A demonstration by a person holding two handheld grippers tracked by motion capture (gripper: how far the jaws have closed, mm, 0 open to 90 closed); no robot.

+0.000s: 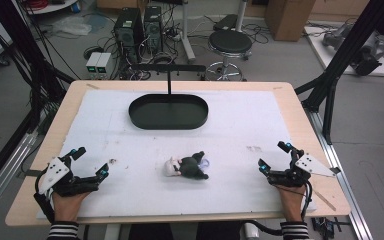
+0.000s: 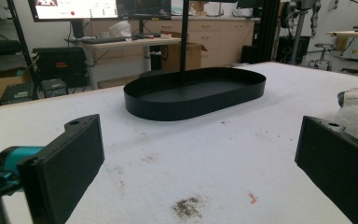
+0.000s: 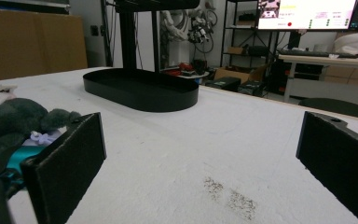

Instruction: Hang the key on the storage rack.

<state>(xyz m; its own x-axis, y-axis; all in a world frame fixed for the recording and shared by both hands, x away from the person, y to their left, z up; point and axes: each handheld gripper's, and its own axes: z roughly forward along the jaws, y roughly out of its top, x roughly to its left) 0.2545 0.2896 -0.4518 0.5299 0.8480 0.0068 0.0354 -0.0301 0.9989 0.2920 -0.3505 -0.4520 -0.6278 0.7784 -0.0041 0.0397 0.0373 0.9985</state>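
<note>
Plush toy (image 1: 187, 166): prob. soft, light, squashy; pinch the dark grey body mid-way. Left gripper (image 1: 91, 164) & right gripper (image 1: 274, 156) both gape, empty.

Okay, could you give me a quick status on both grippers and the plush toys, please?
Left gripper and right gripper open, empty. Plush toys lying mid-mat, untouched. Black tray beyond; nothing in the way.

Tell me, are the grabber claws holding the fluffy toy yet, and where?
No. The left gripper and the right gripper are both open and hold nothing. The plush toy lies on the white mat between them, untouched.
</note>
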